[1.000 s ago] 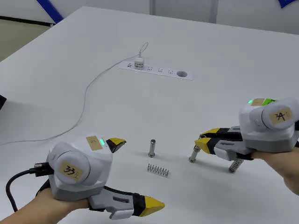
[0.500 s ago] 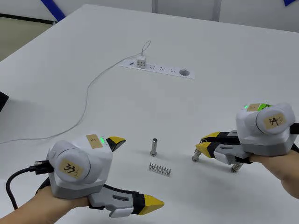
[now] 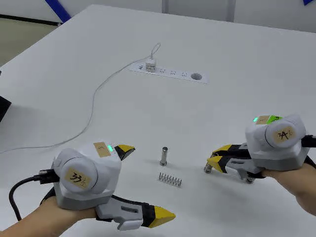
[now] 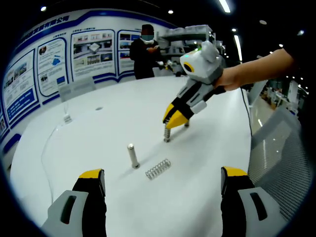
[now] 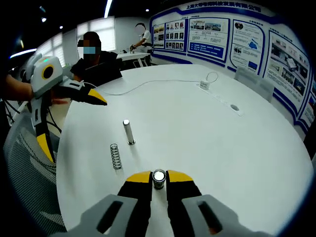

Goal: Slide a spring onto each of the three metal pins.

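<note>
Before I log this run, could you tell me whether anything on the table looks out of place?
Nothing damaged or spilled. One spring lies loose on its side beside the upright bare pin, not yet fitted.

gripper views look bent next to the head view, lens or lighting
Lens: both gripper views' fisheye curves the table edge and posters; ceiling lights flare in the left gripper view; the pin top glares white in the right gripper view; head view is straight, evenly lit.
</note>
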